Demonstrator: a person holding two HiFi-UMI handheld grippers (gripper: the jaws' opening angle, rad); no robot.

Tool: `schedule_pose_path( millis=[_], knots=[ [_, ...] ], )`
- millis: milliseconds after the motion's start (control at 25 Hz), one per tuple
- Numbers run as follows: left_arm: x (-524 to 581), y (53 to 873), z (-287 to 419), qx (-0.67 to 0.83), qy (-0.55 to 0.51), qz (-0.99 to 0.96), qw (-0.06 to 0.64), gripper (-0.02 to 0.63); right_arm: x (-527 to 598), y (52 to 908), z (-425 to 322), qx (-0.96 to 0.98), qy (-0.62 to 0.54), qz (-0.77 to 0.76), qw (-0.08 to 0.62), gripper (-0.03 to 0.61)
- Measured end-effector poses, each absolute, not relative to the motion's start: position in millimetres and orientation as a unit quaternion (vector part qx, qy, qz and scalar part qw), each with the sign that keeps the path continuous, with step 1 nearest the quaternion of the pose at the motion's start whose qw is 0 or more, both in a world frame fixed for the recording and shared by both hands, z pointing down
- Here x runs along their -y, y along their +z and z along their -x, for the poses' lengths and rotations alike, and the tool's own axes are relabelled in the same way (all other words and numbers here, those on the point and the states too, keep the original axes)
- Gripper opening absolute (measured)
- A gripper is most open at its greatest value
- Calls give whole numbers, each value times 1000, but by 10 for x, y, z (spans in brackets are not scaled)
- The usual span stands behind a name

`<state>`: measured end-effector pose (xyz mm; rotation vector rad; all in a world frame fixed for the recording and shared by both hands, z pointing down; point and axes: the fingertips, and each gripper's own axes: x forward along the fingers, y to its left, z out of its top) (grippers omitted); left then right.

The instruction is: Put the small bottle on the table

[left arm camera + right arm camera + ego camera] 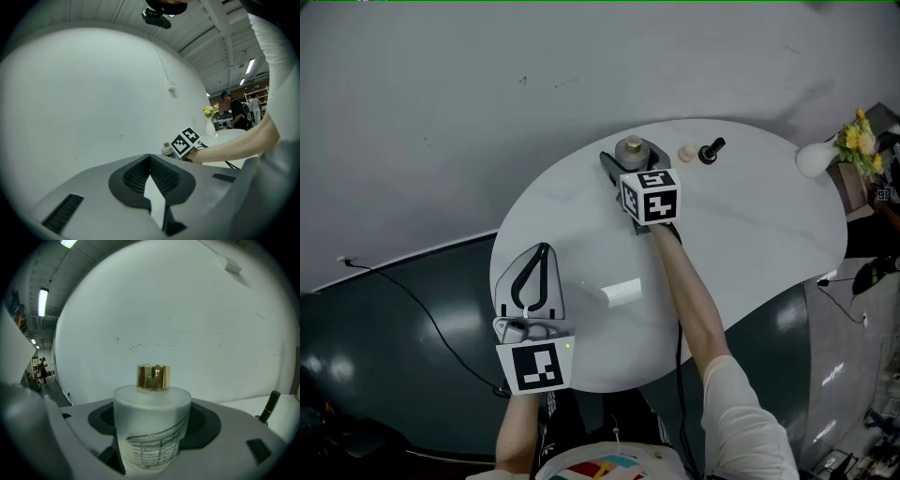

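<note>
Near table (750, 225) far edge: right gripper (634, 155) fingers clamped on small bottle (152, 427); left gripper (543, 253) fingers together, front-left edge.

Seen from above: a white oval bench (750, 225) is standing in front of a pale grey wall. The right gripper (632, 157) is reaching to the far side of the bench, and a small frosted grey bottle with a tan cap (633, 147) is sitting upright between its jaws. Just to the right of it, a small beige round object (685, 152) and a black knobbed item (711, 150) are resting on the bench. The left gripper (543, 249) is being held over the near-left part, with its jaw tips meeting. A white vase (814, 159) of yellow flowers (861, 136) is standing at the far right edge.
</note>
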<state>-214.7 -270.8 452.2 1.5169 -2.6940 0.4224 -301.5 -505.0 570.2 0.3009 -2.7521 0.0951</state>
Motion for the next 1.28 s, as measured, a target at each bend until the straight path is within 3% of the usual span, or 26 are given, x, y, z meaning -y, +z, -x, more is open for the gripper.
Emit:
schedule_pose_path(
  millis=[280,1280],
  knots=[
    [2599,4888,2190,878,110,-462,62,17,5071,6077,3218,971,25,-88,222,348],
    [2573,5008,2282,878,105,-461,73,17,5103,6257,3236,957,20,-103,269,348]
  ],
)
